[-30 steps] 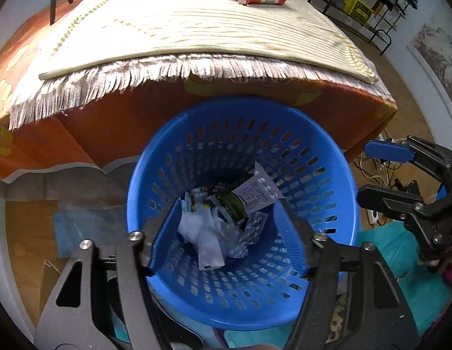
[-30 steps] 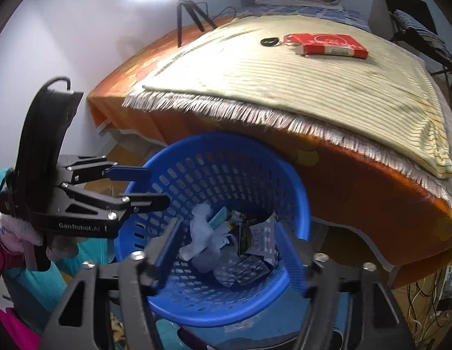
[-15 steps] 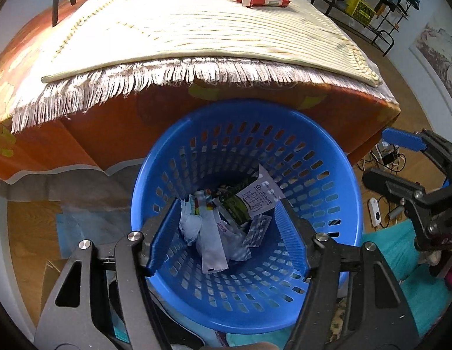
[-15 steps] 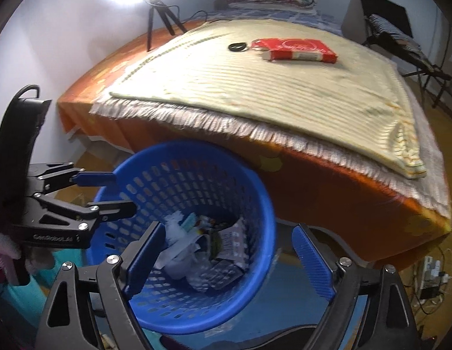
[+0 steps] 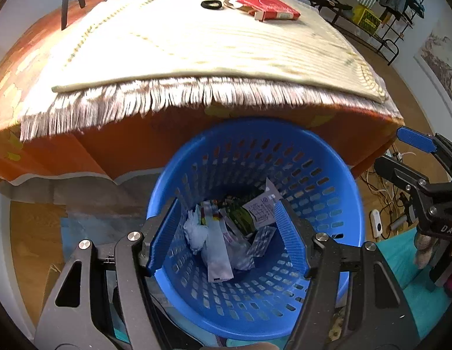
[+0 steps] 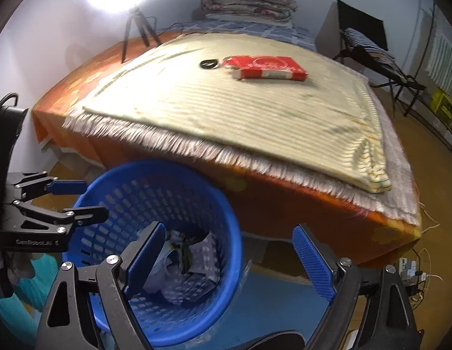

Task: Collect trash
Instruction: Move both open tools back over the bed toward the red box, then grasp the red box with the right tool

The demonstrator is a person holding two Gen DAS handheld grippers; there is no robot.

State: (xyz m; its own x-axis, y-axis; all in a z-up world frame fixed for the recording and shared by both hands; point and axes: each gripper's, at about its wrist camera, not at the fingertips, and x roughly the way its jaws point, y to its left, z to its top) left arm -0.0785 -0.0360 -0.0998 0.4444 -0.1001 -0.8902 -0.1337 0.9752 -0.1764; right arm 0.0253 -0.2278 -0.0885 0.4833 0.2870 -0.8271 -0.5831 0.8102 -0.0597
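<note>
Right gripper [image 6: 226, 258], wide open and empty, faces the red box [image 6: 269, 68] lying crosswise far up the bed; left gripper [image 5: 226, 233], also open and empty, hangs over the basket [image 5: 328, 157].

left gripper [image 5: 227, 234] | black frame, silver screws | ribbed blue pads [image 5: 164, 236]

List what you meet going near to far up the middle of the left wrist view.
left gripper → blue basket holding the trash → orange bedcover → fringed cream mat → black ring and red box, about level with each other.
</note>
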